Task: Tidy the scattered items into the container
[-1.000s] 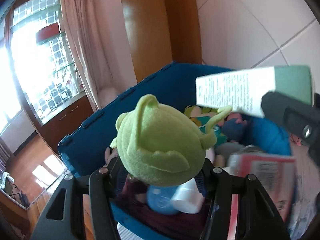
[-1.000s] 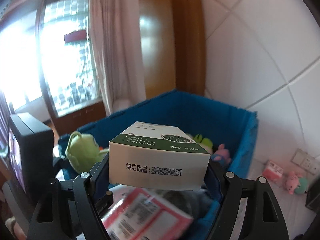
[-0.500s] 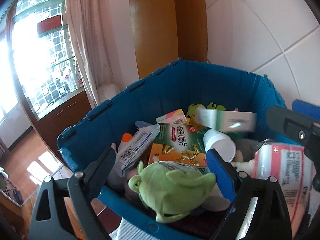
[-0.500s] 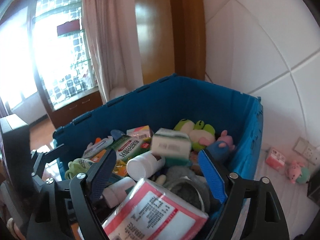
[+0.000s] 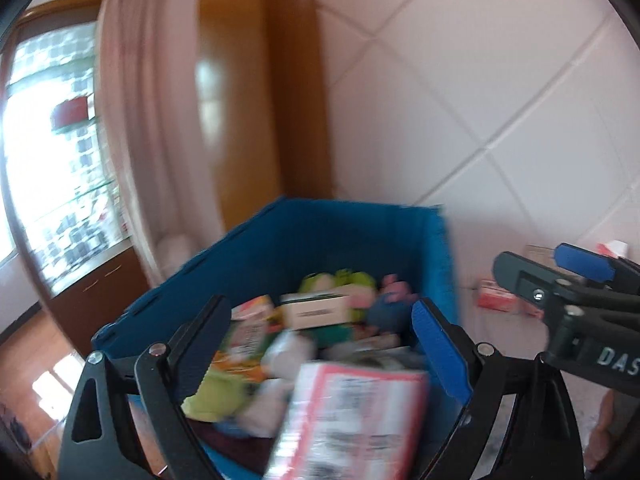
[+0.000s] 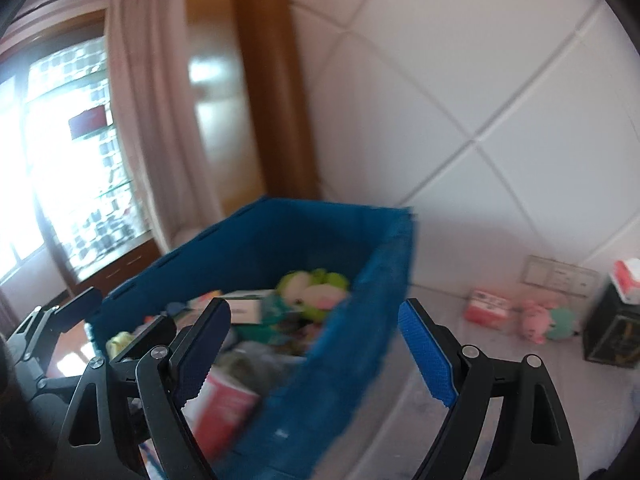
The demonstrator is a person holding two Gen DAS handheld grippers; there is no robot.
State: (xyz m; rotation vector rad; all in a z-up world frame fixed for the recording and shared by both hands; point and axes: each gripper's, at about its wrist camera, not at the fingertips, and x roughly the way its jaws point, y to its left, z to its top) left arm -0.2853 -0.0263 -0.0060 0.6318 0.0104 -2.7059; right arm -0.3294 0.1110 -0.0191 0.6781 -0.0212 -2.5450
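Left gripper (image 5: pixel 320 344) no longer holds the green plush toy (image 5: pixel 216 396), toy now lies in the blue bin (image 5: pixel 352 236), right gripper (image 6: pixel 316 346) has dropped the green-and-white box (image 5: pixel 316 311) there too, both grippers now wide apart, empty.

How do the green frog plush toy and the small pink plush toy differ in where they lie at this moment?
The green frog plush toy lies inside the blue fabric bin, piled among boxes; the small pink plush toy lies outside it on the white surface, near the wall. The frog is green and white, the other pink. Both are soft toys, ungripped.
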